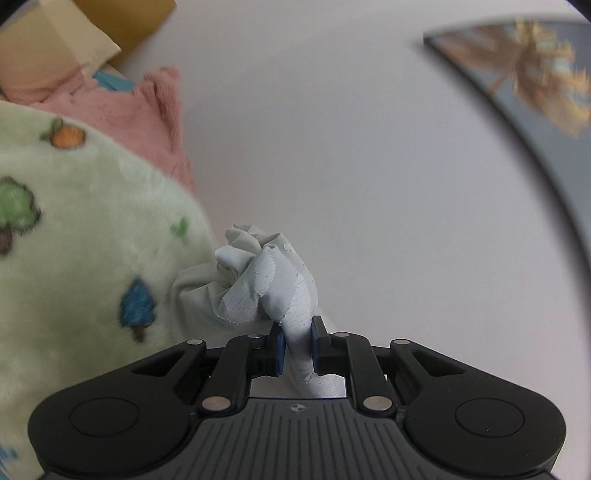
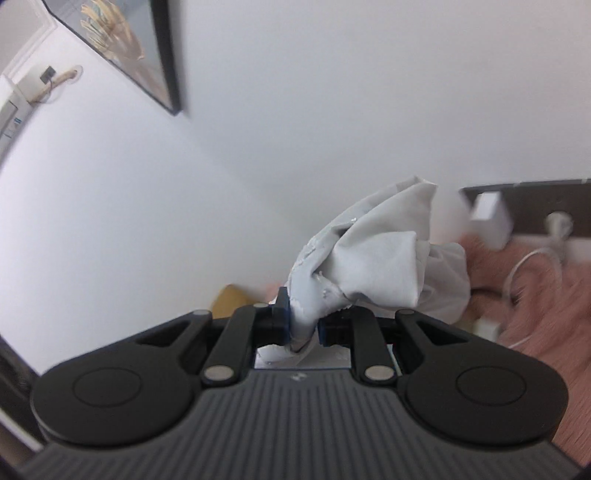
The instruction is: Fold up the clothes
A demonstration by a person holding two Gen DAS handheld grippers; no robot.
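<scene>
Both tongs — left point(image 1: 297, 345), right point(image 2: 303, 322) — clench bunched pale cloth point(image 1: 271, 280); bare wall point(image 1: 351, 147) beyond.

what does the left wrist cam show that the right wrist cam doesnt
Only the left wrist view shows the green fleece blanket with tree and fruit prints, and a tan cardboard box behind a pink plush fabric.

Only the right wrist view shows a white box, a white cable and a wall unit at the far left.

Both show a gripper, left gripper and right gripper, shut on bunched pale grey garment, a framed picture and white wall.
</scene>
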